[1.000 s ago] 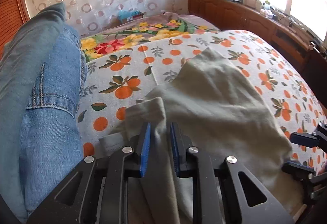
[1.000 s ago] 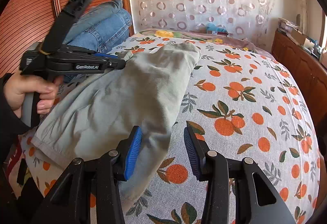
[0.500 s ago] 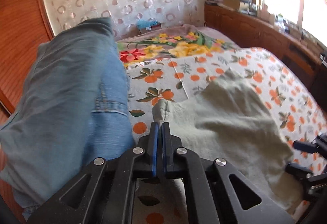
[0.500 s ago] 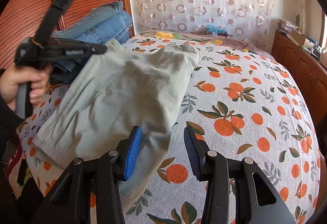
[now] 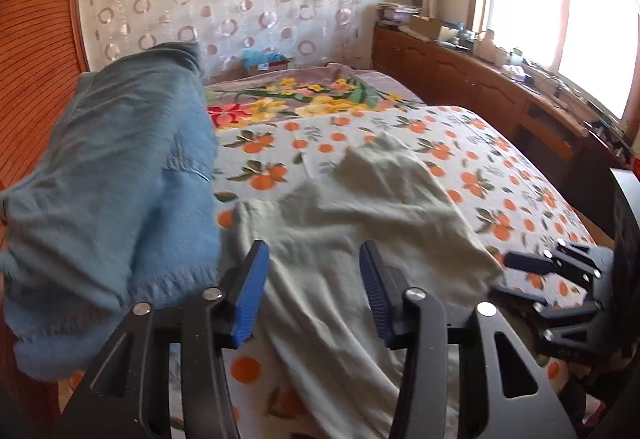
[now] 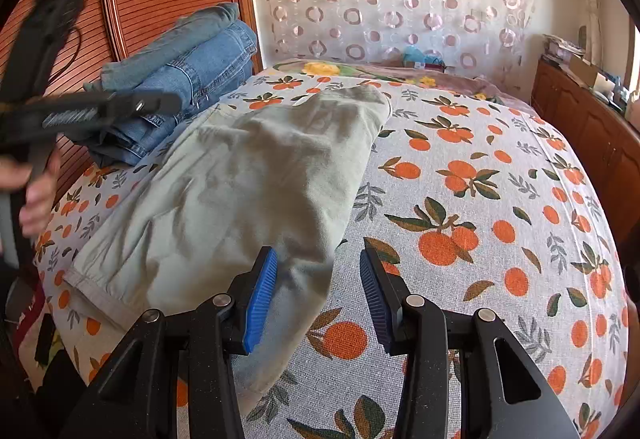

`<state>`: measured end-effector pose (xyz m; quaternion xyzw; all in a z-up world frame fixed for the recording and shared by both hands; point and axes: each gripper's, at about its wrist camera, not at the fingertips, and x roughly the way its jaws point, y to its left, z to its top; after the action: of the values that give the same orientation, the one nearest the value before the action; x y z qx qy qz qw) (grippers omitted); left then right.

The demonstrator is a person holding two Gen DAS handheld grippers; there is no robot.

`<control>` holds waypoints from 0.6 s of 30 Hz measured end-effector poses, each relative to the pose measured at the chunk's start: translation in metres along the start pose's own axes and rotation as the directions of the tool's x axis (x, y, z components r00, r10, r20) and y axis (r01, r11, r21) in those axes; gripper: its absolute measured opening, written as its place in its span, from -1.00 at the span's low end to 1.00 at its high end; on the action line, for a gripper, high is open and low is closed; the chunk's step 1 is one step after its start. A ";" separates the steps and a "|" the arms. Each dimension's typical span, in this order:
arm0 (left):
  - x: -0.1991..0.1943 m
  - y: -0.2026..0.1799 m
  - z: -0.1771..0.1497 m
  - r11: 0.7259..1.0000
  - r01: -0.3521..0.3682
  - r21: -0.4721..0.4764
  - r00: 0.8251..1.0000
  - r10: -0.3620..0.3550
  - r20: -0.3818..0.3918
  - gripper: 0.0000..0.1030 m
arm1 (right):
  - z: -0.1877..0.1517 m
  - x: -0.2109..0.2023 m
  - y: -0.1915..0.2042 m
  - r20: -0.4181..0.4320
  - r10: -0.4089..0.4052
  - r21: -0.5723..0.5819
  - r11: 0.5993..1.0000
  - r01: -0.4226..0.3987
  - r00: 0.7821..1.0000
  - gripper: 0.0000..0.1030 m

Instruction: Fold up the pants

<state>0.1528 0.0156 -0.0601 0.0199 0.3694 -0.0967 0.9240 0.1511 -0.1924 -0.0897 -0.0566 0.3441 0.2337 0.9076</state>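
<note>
Left wrist view: the left tongs — clenched on a corner of the pants a moment earlier — were opening, empty; right tongs gaped unladen; the fold lay released on the bed.

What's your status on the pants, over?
Left gripper opening, nothing pinched. Right gripper open, empty. Pale grey-green cotton pants lie folded on the orange-print bedsheet. Stacked blue denim jeans alongside, apart from them.

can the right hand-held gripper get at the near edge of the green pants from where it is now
Probably yes. The right hand-held gripper is open just above the pants' near edge on the bedspread, with nothing lying between.
</note>
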 end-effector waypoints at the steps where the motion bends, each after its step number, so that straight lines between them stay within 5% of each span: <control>1: -0.002 -0.005 -0.007 1.000 0.012 0.004 1.000 -0.012 -0.004 -0.06 | 0.000 0.000 0.001 0.000 0.000 0.001 1.000 0.000 1.000 -0.13; 18: -0.042 -0.015 -0.101 0.997 0.036 -0.064 0.995 -0.041 -0.090 -0.06 | 0.001 0.001 0.000 -0.003 0.001 0.015 1.000 -0.001 1.000 -0.13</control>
<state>0.0516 0.0183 -0.1042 -0.0116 0.4144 -0.1020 0.9043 0.1524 -0.1920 -0.0902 -0.0501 0.3474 0.2313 0.9074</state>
